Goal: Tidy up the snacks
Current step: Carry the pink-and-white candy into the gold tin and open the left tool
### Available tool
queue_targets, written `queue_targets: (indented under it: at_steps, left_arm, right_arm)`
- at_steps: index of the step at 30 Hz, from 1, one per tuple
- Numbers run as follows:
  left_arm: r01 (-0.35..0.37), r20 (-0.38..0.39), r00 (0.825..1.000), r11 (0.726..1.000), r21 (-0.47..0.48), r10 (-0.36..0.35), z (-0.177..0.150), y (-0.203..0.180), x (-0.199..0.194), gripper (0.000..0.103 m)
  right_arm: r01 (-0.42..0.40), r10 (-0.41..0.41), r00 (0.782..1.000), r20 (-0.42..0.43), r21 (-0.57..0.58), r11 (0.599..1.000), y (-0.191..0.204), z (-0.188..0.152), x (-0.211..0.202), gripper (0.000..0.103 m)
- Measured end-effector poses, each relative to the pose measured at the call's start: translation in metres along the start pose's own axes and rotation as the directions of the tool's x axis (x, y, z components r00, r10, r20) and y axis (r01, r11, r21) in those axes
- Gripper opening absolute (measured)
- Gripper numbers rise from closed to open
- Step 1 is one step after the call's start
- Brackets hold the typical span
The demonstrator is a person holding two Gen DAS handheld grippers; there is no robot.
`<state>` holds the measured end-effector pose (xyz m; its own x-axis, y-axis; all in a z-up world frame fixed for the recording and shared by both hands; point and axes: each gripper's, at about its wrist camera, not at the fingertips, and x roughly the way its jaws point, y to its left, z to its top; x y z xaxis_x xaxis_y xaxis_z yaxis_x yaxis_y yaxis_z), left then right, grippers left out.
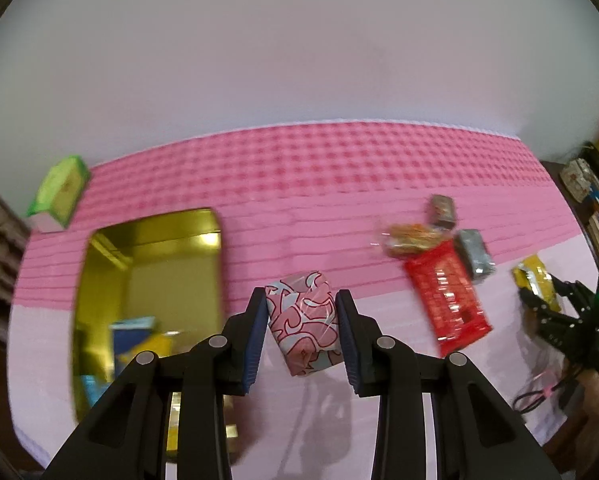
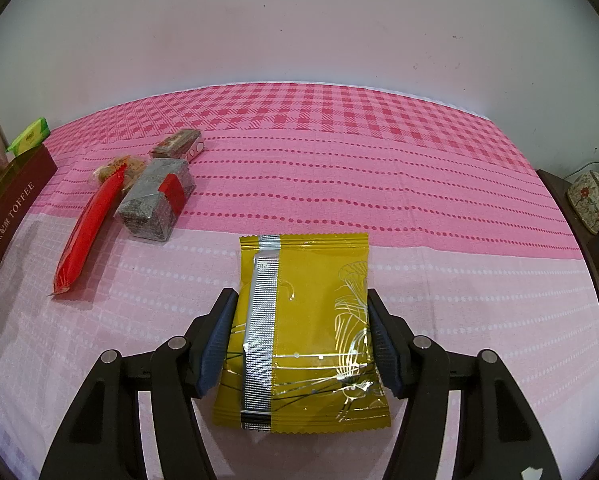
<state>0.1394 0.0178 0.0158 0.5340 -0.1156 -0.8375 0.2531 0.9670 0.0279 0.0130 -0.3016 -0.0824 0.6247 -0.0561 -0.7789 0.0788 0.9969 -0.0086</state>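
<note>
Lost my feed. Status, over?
Left tongs shut on pink snack. Right tongs straddling yellow packet. Gold tin open. Nothing blocking.

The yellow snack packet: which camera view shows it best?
The right wrist view: the yellow packet fills the centre between the right gripper fingers. The left wrist view shows it small and blurred at the right edge.
</note>
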Motion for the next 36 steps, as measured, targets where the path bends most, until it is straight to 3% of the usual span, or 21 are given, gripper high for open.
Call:
queue_targets:
  at_steps: [8,13,22,36]
  left_arm:
    - [-0.114,-0.013,0.994,0.988,-0.1,0.113,-0.022,0.086,-0.008,0.035]
    - [-0.146,-0.046,0.989,0.978,-0.151,0.14,-0.031,0.126,0.0,0.035]
    - [-0.171,-0.088,0.983,0.971,-0.167,0.158,-0.043,0.153,0.024,0.035]
    - [-0.189,-0.101,0.979,0.97,-0.15,0.175,-0.043,0.155,0.038,0.035]
  right_arm:
    - [0.002,-0.002,1.0,0.0,0.001,1.0,0.0,0.0,0.001,0.059]
    - [0.003,-0.003,1.0,0.0,0.001,1.0,0.0,0.0,0.001,0.059]
    - [0.004,-0.004,1.0,-0.001,0.001,1.0,-0.001,0.0,0.002,0.06]
    - [0.005,-0.005,1.0,0.001,0.001,1.0,0.0,0.0,0.002,0.06]
